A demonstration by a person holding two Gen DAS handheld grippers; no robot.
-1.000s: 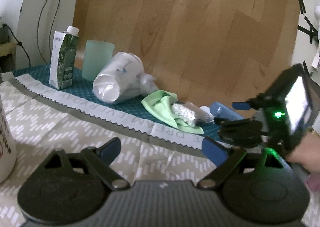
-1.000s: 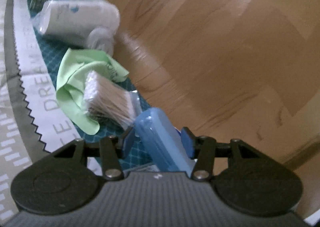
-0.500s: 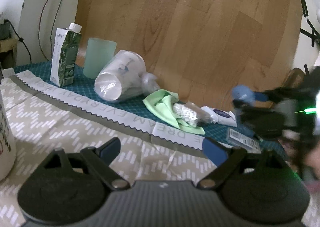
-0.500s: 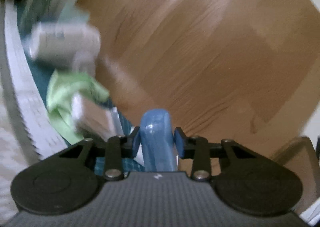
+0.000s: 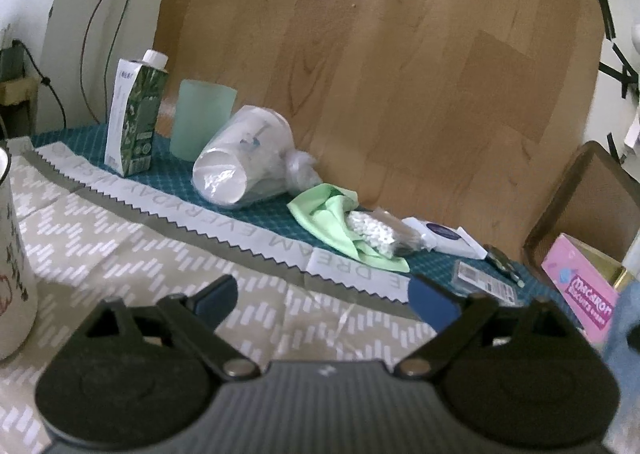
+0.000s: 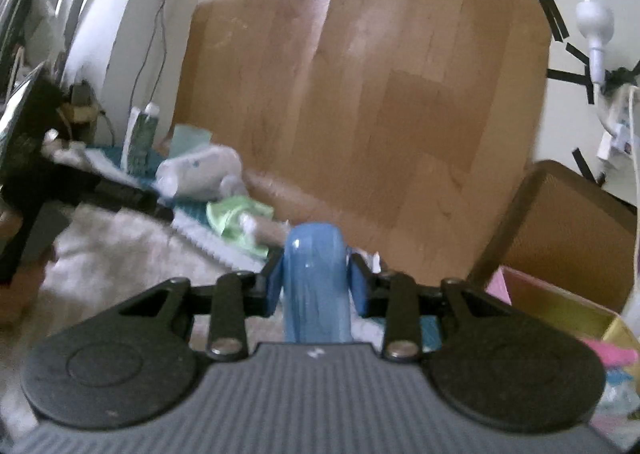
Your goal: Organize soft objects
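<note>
carton (image 5: 136, 117): upright at the far left of the table (image 5: 120, 254), parked clear of the soft pile.
green cloth (image 5: 332, 221): crumpled mid-table, cotton-swab bag (image 5: 380, 234) lying on it — not yet sorted.
left gripper (image 5: 324, 294): fingers wide and opening, nothing between them; free for the next pick.
right gripper (image 6: 316, 286): fingers clamped on the blue soft object (image 6: 314, 278), held off the table — likely bound for the box (image 6: 560, 310) at right.

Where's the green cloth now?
Left wrist view, centre: green cloth on the teal mat, between the bagged cups and the cotton-swab bag, which overlaps it.
</note>
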